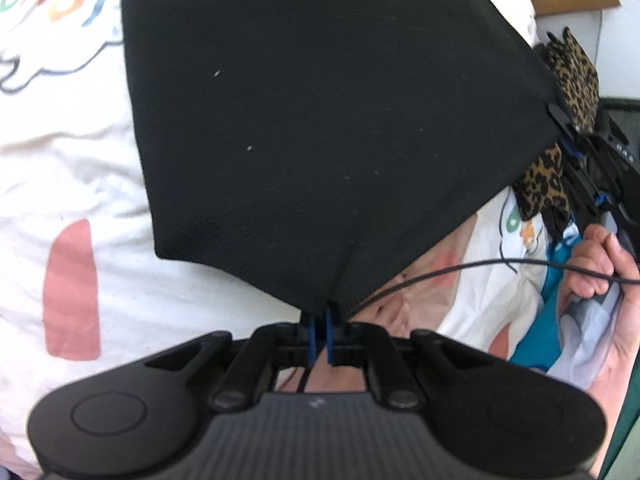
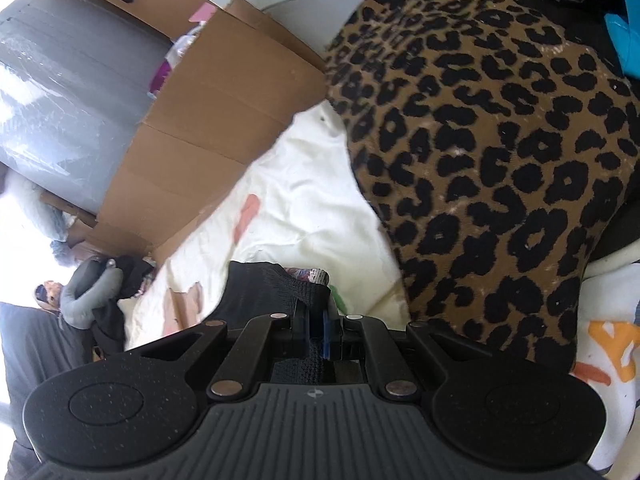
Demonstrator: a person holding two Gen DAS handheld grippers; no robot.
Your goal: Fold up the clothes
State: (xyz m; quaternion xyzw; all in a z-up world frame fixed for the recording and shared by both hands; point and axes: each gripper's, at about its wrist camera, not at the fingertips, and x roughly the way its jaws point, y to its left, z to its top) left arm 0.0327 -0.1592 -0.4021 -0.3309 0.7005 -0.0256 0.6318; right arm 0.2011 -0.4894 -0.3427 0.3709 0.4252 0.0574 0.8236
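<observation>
A black garment [image 1: 320, 128] is stretched flat above a white printed bed cover [image 1: 72, 168]. My left gripper [image 1: 320, 320] is shut on its near corner. My right gripper [image 1: 560, 116] shows at the garment's right corner in the left wrist view. In the right wrist view my right gripper [image 2: 318, 328] is shut on a bunched black knit edge [image 2: 276, 284] of the same garment. A leopard-print garment [image 2: 480, 160] lies to its right on the bed, also showing in the left wrist view [image 1: 572, 68].
A cardboard box [image 2: 208, 128] and a grey wrapped roll [image 2: 72, 92] stand beyond the bed. A black cable [image 1: 480, 268] crosses near the person's hand [image 1: 600, 272]. Teal and white clothing [image 1: 552, 320] lies at right. Grey and dark items [image 2: 96, 288] sit at left.
</observation>
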